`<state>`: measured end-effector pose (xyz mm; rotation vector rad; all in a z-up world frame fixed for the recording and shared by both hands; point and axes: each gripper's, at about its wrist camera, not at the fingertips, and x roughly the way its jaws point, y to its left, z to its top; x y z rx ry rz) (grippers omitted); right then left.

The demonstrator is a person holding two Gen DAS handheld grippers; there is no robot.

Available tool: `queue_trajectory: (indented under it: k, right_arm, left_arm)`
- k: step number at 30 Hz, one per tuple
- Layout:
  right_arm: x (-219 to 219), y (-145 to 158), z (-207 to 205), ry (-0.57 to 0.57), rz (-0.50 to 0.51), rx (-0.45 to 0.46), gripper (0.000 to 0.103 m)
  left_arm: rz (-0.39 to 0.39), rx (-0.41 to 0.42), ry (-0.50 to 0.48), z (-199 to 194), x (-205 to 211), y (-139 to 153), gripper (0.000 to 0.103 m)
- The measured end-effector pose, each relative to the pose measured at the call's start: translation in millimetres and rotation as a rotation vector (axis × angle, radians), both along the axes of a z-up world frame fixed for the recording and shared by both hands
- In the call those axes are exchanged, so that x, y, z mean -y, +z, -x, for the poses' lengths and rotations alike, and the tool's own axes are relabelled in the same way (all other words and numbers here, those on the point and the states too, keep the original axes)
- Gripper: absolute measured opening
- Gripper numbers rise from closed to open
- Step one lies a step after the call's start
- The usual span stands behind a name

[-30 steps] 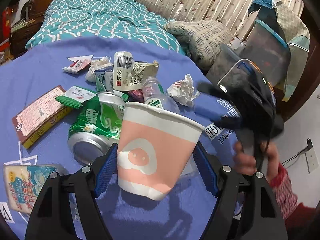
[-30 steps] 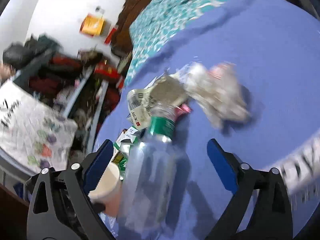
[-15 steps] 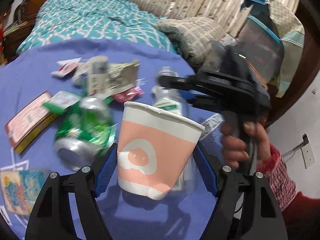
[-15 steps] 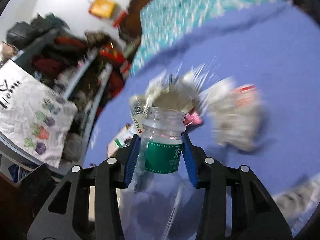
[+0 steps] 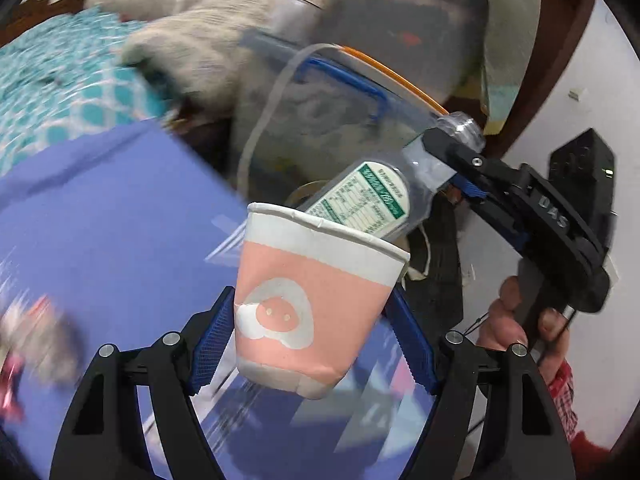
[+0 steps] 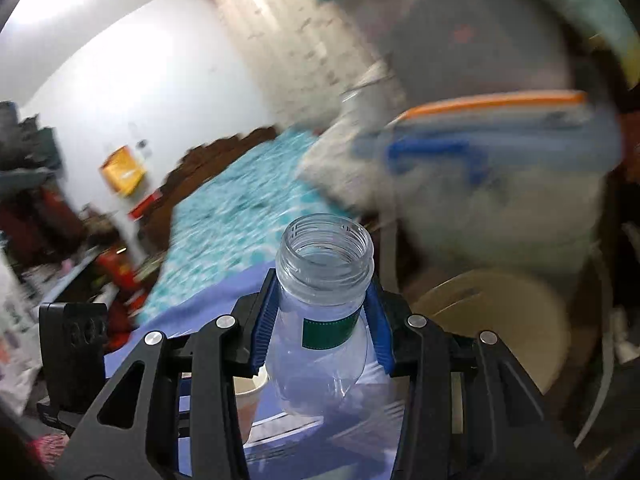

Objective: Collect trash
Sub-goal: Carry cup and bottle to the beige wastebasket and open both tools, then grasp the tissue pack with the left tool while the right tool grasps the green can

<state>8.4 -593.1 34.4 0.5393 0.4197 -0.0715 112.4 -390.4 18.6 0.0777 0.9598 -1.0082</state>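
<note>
The paper cup, pink with a white band at its rim, sits clamped between the blue pads of my left gripper, tilted a little and lifted off the purple cloth below it. The clear plastic bottle is the other piece of trash I am carrying: my right gripper grasps it just under the open, capless neck, pads pressed on either side near the green label. In the left camera I see that bottle slanting just behind the cup's rim, its neck pinched by the right gripper, with the person's hand wrapped round the handle beyond my right finger. Ahead of the right gripper, slightly to its right and lower, a cream round bin stands open. Above it a blurred clear plastic bag with orange and blue trim hangs. The bed with the teal quilt lies off to the left.
</note>
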Motion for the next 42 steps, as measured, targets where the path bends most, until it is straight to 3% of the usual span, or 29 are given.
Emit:
queue_trajectory:
  k: [5,8,10,11,12,14,17,20,26,30,32,36,42]
  right_arm:
    - [57,-12,2,-0.134,0.095,-0.042,0.044]
    - [70,-28,-5,-0.147,0.11,-0.087,0.044]
    - [66,-43,-7,-0.15,0.139,-0.124,0.045]
    - [66,-49,-8,-0.142,0.143,-0.133,0.047]
    - [67,-54,-7,-0.136,0.136,-0.135,0.061]
    - [67,-62,-4,-0.152,0.122,-0.127,0.077]
    - [63,-62,0,-0.159,0.132,-0.112,0.075]
    - [54,-50,7,-0.154,0.136,-0.079,0.073]
    - [20,-21,17,-0.066,0.091,0.009,0.061]
    - [-15,-17,10,0.033,0.048,0.021,0.06]
    - [-33,-19,5,0.084,0.003,0.014,0.06]
    - [-90,-26,-20,0.247,-0.053,-0.033,0.061]
    - [-198,-46,-70,0.446,-0.054,-0.123,0.069]
  left_arm:
    - [0.001,-0.061,-0.039,-23,77,-18,0.072]
    - [-0.007,-0.095,-0.046,-28,100,-32,0.076]
    - [-0.051,-0.102,-0.04,-31,115,-44,0.078]
    - [-0.078,-0.111,-0.035,-32,119,-50,0.08]
    - [-0.106,-0.125,-0.028,-35,125,-57,0.083]
    - [-0.138,-0.151,-0.012,-40,131,-67,0.086]
    - [-0.141,-0.172,0.012,-44,128,-71,0.086]
    - [-0.126,-0.142,0.027,-39,112,-59,0.086]
    - [0.006,-0.061,0.04,-4,42,-9,0.086]
    - [0.085,0.002,0.081,27,-42,16,0.086]
    - [0.13,0.01,0.148,37,-93,26,0.086]
    - [0.22,0.011,0.376,56,-230,42,0.086]
    - [0.221,0.136,0.702,109,-391,73,0.086]
